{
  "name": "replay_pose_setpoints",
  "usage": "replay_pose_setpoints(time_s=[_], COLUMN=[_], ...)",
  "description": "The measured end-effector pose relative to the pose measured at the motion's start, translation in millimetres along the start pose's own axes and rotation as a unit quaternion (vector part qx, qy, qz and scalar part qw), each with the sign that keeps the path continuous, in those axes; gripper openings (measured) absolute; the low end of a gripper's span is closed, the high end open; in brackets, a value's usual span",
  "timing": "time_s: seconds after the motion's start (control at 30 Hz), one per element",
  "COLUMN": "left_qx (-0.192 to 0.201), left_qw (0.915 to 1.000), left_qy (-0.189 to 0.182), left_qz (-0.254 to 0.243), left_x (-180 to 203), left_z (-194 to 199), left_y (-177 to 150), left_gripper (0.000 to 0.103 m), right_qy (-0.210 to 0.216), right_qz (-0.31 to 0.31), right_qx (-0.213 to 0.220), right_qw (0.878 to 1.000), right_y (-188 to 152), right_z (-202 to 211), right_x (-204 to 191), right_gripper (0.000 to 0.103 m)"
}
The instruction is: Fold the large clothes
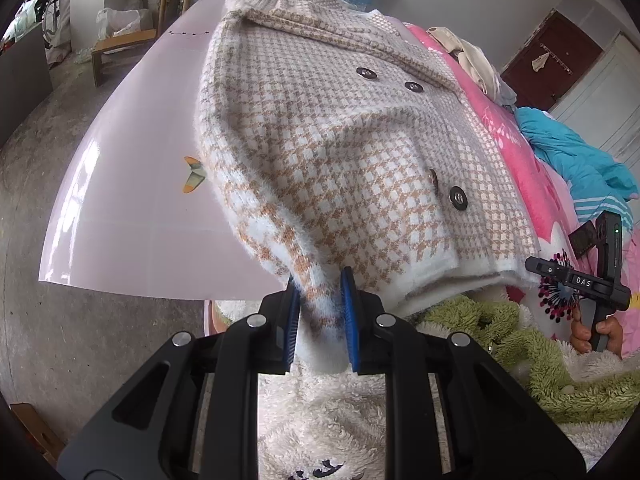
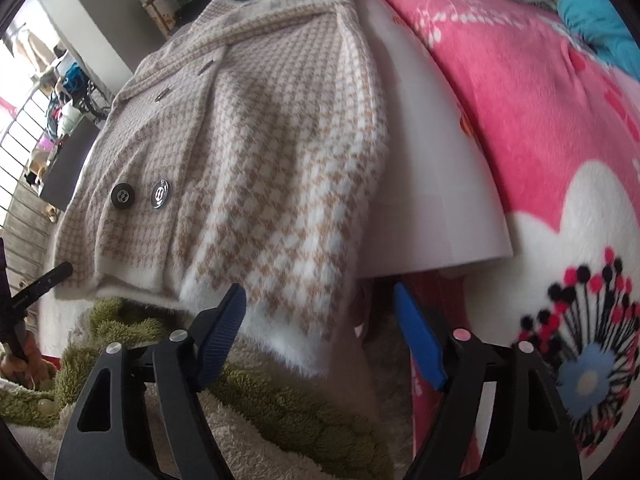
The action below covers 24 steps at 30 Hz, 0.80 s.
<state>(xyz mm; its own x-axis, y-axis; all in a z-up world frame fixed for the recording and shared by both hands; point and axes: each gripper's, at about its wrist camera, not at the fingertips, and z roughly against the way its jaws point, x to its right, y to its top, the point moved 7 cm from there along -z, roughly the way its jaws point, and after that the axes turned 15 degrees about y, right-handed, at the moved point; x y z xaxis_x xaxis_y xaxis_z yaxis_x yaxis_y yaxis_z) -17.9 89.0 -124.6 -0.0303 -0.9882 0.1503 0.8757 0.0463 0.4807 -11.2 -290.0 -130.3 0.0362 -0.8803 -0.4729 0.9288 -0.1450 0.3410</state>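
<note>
My coat (image 1: pixel 328 128) lies flat on the board (image 1: pixel 132 184), its collar toward the far edge and its hem at the near edge. The board rests on the bed, with the blanket (image 2: pixel 532 92) along its right edge. My left tool (image 1: pixel 320 320) grips one coat cuff just beyond the board's near edge. My right tool (image 2: pixel 320 332) stands spread at the near right corner, beside the other cuff. A fleece garment (image 2: pixel 132 336) lies under both tools.
</note>
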Motion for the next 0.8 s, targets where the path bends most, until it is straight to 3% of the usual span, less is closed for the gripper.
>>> replay_pose_setpoints(time_s=[0.2, 0.27, 0.53, 0.8], left_qx=[0.018, 0.026, 0.101, 0.185], left_qw=[0.9992, 0.9991, 0.9943, 0.9828], left_qy=[0.019, 0.013, -0.012, 0.002], left_qz=[-0.031, -0.030, -0.029, 0.006], left_x=[4.6, 5.3, 12.5, -0.2], left_z=[3.2, 7.6, 41.3, 53.0], left_y=[-0.7, 2.3, 43.9, 134.1], left_gripper=[0.009, 0.007, 0.007, 0.007], right_qy=[0.009, 0.008, 0.045, 0.070], right_qz=[0.011, 0.019, 0.037, 0.068], right_qx=[-0.012, -0.010, 0.072, 0.162], right_qw=[1.000, 1.000, 0.996, 0.982], right_y=[-2.6, -0.2, 49.0, 136.2], right_z=[-8.8, -4.5, 43.8, 55.6], right_x=[-15.4, -21.3, -52.0, -68.9], right_gripper=[0.029, 0.011, 0.009, 0.009])
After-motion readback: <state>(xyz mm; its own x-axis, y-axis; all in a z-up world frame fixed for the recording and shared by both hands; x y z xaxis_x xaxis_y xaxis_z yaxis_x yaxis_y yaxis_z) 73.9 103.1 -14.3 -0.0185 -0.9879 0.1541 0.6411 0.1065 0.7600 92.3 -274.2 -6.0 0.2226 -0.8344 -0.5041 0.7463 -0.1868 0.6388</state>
